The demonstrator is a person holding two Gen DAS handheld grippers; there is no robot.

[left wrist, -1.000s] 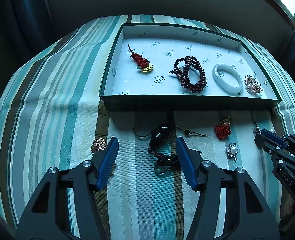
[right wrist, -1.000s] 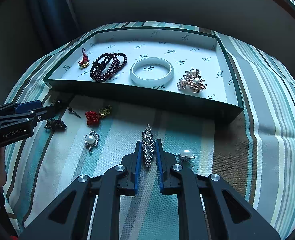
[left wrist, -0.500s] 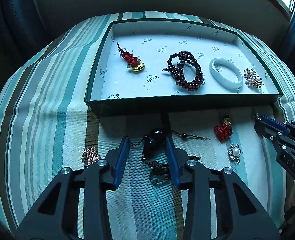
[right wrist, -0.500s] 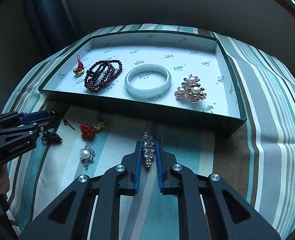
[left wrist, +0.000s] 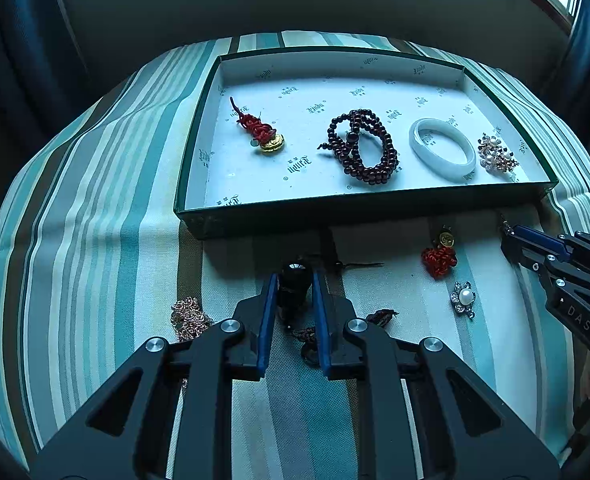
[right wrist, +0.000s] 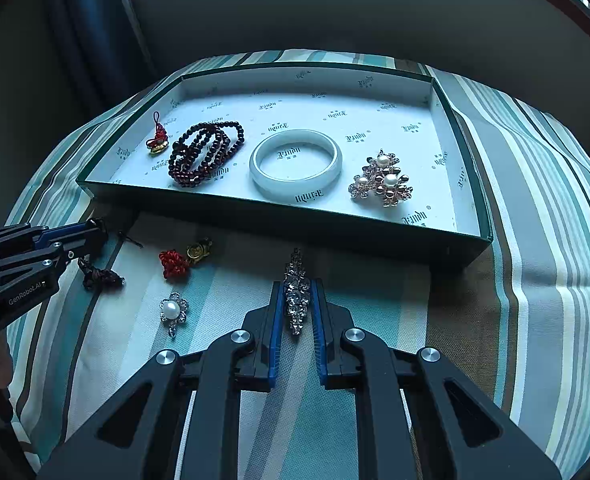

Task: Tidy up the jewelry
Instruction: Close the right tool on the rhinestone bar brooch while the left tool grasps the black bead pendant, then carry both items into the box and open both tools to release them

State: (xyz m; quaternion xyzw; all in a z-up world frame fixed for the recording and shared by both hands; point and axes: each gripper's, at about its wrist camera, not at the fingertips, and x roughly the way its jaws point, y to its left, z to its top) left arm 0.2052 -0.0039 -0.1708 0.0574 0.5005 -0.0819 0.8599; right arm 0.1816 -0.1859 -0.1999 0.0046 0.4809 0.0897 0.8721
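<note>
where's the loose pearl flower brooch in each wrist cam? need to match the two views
Left wrist view: pearl flower brooch lies on the striped cloth at lower right, just below the loose red knot charm.
Right wrist view: the brooch is at lower left, again just below that red knot charm, left of the right gripper.
Shared landmark: the white bangle in the green tray.

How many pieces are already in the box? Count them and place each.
4, left to right: red knot charm, dark bead bracelet, white bangle, pearl brooch cluster, all inside the green box. None looks hidden.
</note>
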